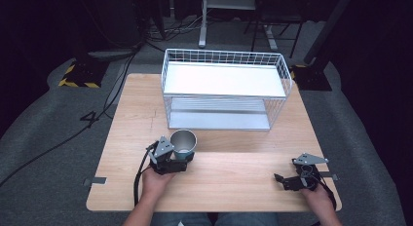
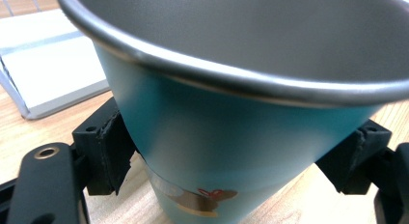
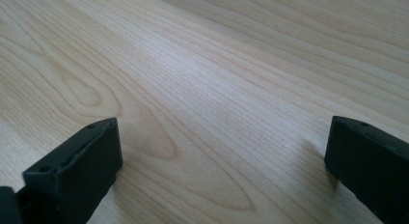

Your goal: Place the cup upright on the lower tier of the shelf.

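Note:
A teal metal cup (image 1: 183, 141) with a silvery inside stands upright on the wooden table (image 1: 234, 175), left of centre near the front. My left gripper (image 1: 184, 156) is shut on its lower body. In the left gripper view both black pads (image 2: 113, 151) press against the cup's (image 2: 231, 132) teal wall, one on each side. My right gripper (image 1: 281, 179) rests low at the table's front right, held by a hand. In the right gripper view the right gripper (image 3: 222, 161) stands open, with bare wood between its jaws.
A white wire rack (image 1: 224, 55) with two shelves stands at the back of the table, just behind the cup. Its lower shelf (image 2: 48, 74) shows at the left of the left gripper view. Dark floor, cables and stands surround the table.

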{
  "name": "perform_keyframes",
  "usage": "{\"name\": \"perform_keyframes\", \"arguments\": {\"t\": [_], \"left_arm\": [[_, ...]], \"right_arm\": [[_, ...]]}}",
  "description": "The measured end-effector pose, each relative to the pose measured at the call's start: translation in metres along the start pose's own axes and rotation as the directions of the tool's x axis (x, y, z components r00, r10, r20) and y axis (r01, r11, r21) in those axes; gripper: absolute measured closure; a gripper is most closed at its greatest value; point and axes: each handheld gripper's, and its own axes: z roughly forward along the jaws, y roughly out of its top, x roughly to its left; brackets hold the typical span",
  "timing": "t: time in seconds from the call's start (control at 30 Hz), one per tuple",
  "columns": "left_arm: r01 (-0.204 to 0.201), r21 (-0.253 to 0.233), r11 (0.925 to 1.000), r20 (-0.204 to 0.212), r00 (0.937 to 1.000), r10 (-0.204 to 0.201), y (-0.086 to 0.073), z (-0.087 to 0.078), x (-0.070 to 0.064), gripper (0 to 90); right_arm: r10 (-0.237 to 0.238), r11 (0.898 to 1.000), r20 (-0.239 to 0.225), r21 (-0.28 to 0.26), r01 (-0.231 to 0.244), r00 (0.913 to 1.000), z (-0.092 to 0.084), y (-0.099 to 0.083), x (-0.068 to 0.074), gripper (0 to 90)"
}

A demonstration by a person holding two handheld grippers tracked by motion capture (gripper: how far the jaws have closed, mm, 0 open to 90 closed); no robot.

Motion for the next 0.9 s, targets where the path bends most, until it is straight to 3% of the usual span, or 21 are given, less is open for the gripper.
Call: {"name": "perform_keyframes", "arguments": {"t": [0.07, 0.33, 0.9], "left_arm": [[-0.019, -0.011, 0.9998, 0.005, 0.9998, 0.019, 0.003, -0.001, 0.000, 18.6], [-0.031, -0.013, 0.9994, 0.056, 0.9979, 0.032, 0.021, -0.002, 0.006, 18.7], [-0.057, -0.042, 0.9975, 0.094, 0.9937, 0.061, 0.059, 0.013, 0.004, 18.8]], "right_arm": [[0.000, 1.000, 0.000, 0.000, 0.000, 1.0000, 0.000, 0.000, 0.000, 0.1], [0.000, 1.000, 0.000, 0.000, 0.000, 1.0000, 0.000, 0.000, 0.000, 0.1], [0.001, 1.000, 0.002, 0.000, -0.001, 1.0000, 0.000, 0.000, 0.000, 0.1]]}}
